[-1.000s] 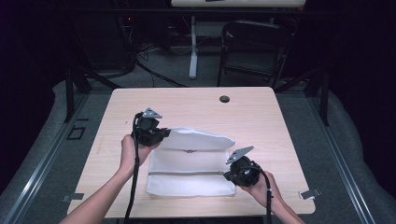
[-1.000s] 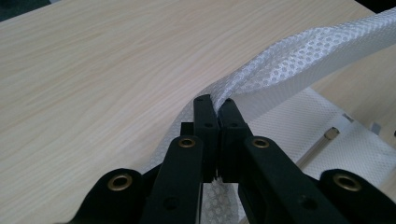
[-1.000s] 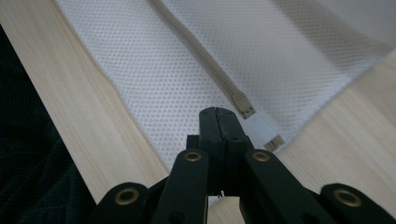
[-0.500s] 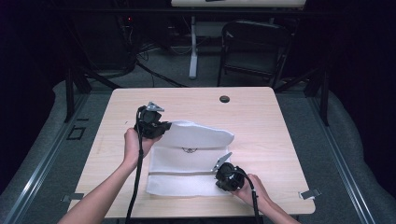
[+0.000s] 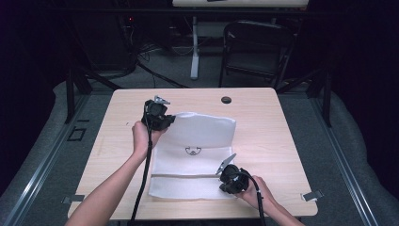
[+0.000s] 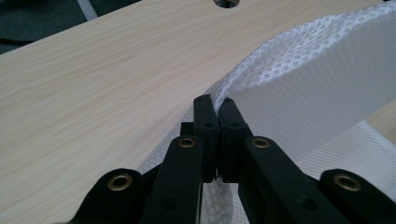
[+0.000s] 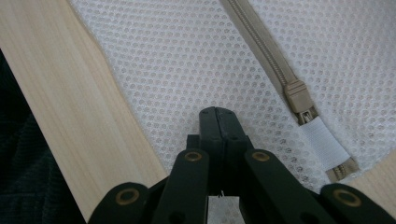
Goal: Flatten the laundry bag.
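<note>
A white mesh bag [image 5: 200, 134] lies flat on the wooden table [image 5: 268, 132], with a beige zipper [image 5: 188, 175] running across its near part. My left gripper [image 5: 170, 119] is shut on the bag's far left corner, and the mesh [image 6: 299, 79] rises out from between its closed jaws [image 6: 215, 105]. My right gripper [image 5: 221, 182] sits at the bag's near right corner. Its jaws are shut, and their tips [image 7: 217, 112] rest on flat mesh [image 7: 177, 60] just beside the zipper pull [image 7: 298, 95].
A round black cable hole [image 5: 226, 100] sits near the table's far edge, also seen as the hole [image 6: 227, 3] in the left gripper view. A dark folding chair [image 5: 256, 47] stands behind the table. Bare wood lies left and right of the bag.
My left gripper has carried the bag's corner away from the person, unfolding the top part flat. My right gripper has slid left from beside the bag's edge onto its near right corner.
</note>
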Demonstrator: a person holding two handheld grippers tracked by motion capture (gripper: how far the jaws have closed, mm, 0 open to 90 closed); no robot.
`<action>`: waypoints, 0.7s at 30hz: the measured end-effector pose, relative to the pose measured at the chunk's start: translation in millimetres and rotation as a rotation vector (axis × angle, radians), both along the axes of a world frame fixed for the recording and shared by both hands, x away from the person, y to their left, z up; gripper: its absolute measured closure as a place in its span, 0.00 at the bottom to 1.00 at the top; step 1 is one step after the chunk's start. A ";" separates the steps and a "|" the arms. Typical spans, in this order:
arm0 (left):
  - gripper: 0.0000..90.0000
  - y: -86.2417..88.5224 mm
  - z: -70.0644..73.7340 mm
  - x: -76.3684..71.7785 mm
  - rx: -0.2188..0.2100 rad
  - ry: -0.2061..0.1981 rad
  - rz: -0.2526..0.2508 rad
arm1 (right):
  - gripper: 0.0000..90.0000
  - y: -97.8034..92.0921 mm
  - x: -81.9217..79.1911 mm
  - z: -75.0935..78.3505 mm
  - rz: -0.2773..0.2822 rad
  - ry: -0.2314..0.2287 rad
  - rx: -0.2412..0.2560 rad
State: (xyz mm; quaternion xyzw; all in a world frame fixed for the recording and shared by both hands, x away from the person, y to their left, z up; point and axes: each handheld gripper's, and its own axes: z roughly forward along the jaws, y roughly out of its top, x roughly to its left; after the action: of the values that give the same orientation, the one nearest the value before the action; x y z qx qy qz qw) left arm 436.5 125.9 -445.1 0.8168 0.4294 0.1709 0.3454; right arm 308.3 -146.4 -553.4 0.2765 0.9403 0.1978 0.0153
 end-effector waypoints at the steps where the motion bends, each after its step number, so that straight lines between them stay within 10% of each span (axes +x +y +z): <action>1: 0.99 0.0 -1.3 1.6 -0.001 -0.001 0.001 | 1.00 -0.6 0.0 -0.1 0.000 0.005 0.004; 21: 0.98 -8.6 -26.2 34.6 0.035 0.010 0.065 | 1.00 -8.0 -3.3 1.3 0.011 0.036 -0.011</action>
State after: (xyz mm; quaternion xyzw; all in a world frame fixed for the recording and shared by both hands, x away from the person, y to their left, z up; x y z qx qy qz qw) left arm 471.1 117.3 -471.3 0.8091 0.4542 0.1854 0.3234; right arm 305.0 -154.5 -552.0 0.2746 0.9431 0.1876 -0.0014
